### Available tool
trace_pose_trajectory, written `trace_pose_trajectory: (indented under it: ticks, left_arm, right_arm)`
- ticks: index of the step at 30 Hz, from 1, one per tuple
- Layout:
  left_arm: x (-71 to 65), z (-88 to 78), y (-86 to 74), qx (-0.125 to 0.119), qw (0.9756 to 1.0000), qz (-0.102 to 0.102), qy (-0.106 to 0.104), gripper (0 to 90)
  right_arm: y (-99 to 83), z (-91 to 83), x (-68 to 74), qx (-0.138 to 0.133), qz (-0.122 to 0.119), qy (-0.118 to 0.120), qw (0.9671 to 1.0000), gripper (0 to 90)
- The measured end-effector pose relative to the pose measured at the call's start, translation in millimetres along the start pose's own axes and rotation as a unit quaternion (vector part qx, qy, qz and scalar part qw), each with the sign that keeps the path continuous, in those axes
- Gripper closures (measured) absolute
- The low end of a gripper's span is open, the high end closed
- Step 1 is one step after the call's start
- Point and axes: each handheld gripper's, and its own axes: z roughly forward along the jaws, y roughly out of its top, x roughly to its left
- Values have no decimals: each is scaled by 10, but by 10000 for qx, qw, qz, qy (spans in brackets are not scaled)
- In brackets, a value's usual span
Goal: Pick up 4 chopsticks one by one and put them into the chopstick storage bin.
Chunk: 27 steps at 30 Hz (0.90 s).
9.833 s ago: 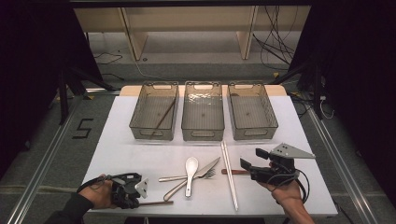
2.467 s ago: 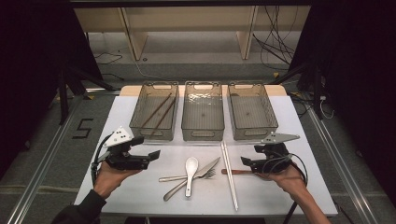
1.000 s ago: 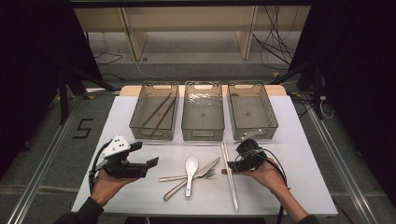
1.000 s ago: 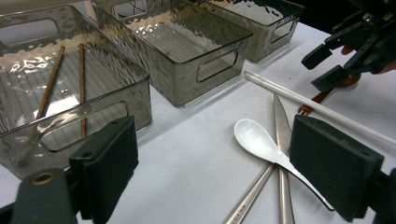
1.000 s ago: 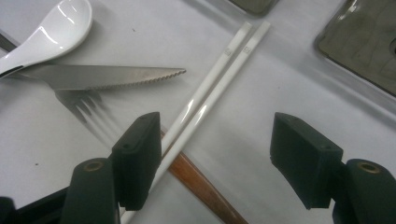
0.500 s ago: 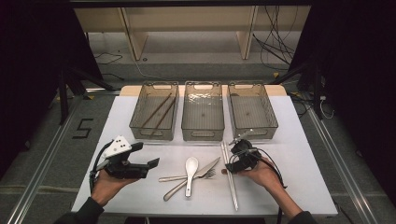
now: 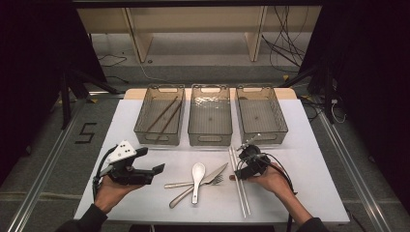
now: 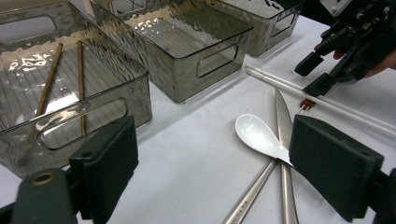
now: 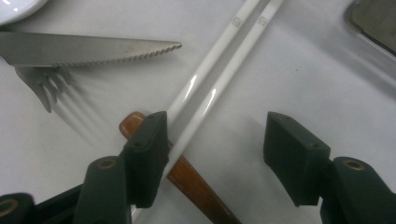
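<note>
Two white chopsticks [image 9: 219, 79] lay between the right gripper's [image 9: 212, 154] part-open, closing fingers, ready for pickup; left gripper [image 8: 233, 163] hovered open, empty.

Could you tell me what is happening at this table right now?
A person is sorting cutlery into three bins. The right gripper is down at the white chopsticks, which lie across a brown handle; its jaws have just been closing around them without pressing yet. The left gripper waits open. A brown pair already lies in the left bin; spoon, knife and fork remain.
</note>
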Motion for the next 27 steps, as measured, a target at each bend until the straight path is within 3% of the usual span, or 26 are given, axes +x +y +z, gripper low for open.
trace_pose_trajectory:
  ticks: [17, 27]
  left_arm:
    - [-3, 8, -4, 26, 10000, 5, -11, 151]
    - [0, 7, -5, 53, 10000, 43, -27, 152]
  right_arm:
    - [-7, 11, -89, 265, 117, 30, 9996, 694]
    - [-27, -7, -180, 309, 499, 54, 9983, 827]
